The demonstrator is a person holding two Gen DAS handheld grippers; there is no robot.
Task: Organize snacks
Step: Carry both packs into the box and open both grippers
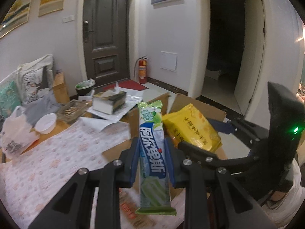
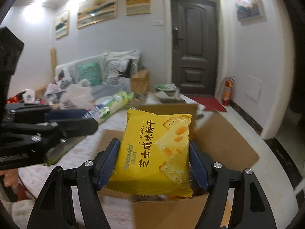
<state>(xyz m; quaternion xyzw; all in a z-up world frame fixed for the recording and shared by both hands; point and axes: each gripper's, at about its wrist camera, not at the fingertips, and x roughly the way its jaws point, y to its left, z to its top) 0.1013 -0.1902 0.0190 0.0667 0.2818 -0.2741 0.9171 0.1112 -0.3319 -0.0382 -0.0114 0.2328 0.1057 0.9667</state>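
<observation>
My left gripper is shut on a long green-and-white candy stick pack, held upright above the table. My right gripper is shut on a yellow cheese cracker packet, held over an open cardboard box. In the left wrist view the yellow packet and the right gripper hang just to the right, over the same box. In the right wrist view the left gripper and the green pack show at the left.
A table under a patterned cloth carries a white bowl, a plastic bag, a tissue box and papers. A sofa with cushions stands behind. A dark door and a fire extinguisher are at the back.
</observation>
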